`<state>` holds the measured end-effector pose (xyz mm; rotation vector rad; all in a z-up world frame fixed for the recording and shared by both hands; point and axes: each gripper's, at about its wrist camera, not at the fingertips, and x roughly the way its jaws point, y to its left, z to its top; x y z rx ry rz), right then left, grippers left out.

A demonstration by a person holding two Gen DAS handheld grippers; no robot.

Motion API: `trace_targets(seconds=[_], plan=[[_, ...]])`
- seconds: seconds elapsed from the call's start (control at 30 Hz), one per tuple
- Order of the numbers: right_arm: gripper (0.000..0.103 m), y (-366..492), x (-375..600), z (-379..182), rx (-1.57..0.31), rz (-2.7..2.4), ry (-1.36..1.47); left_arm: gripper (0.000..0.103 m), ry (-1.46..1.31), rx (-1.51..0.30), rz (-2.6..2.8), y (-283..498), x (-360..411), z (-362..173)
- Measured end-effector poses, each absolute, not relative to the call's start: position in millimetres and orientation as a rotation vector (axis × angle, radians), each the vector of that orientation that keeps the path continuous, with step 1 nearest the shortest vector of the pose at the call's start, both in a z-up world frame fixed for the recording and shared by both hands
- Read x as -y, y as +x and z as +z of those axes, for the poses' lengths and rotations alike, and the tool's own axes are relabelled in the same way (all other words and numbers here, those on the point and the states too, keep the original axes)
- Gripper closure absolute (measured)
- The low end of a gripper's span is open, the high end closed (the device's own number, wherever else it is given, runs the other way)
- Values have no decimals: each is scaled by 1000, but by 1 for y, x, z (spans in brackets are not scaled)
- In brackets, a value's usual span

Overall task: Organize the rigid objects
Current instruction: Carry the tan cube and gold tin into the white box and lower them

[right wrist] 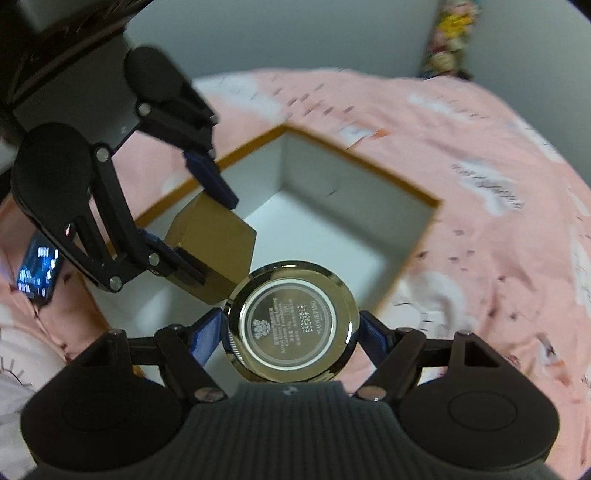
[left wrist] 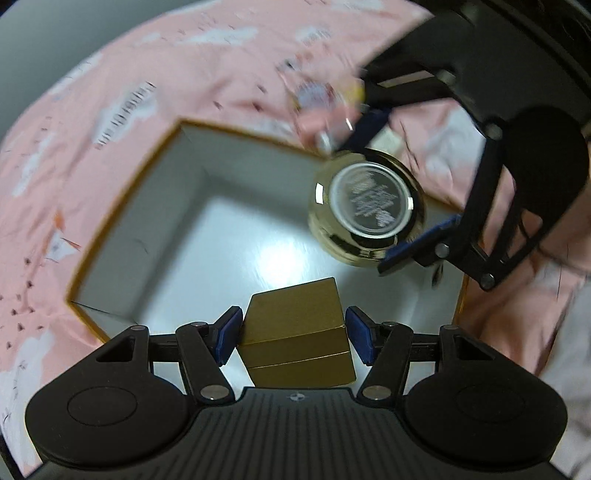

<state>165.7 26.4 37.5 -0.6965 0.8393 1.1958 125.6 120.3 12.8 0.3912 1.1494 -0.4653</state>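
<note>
My left gripper (left wrist: 293, 334) is shut on a small gold carton (left wrist: 295, 332), held above the open white box with a gold rim (left wrist: 122, 218). The same carton (right wrist: 210, 247) shows in the right wrist view, clamped between the left gripper's blue pads (right wrist: 212, 177). My right gripper (right wrist: 291, 332) is shut on a round gold compact (right wrist: 293, 326), its printed underside facing the camera. In the left wrist view that compact (left wrist: 369, 210) hangs over the box's far right part, with the right gripper (left wrist: 402, 184) around it. The box interior (right wrist: 332, 236) holds nothing that I can see.
The box sits on a pink printed bedspread (left wrist: 129, 92) that spreads all around it (right wrist: 480, 221). A phone with a lit screen (right wrist: 37, 273) lies on the cloth at the left. Grey walls and a colourful hanging item (right wrist: 448, 33) stand beyond the bed.
</note>
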Motion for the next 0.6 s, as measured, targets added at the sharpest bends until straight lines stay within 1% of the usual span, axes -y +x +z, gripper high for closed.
trace_targets(seconds=[0.13, 0.37, 0.6], plan=[[27, 161, -54, 14, -911, 1252, -814, 33, 464, -1178, -556, 124, -120, -11], [27, 162, -80, -25, -1026, 1301, -970, 33, 479, -1220, -685, 127, -115, -39], [27, 167, -92, -51, -1126, 1325, -1025, 33, 468, -1241, -761, 140, -115, -52]])
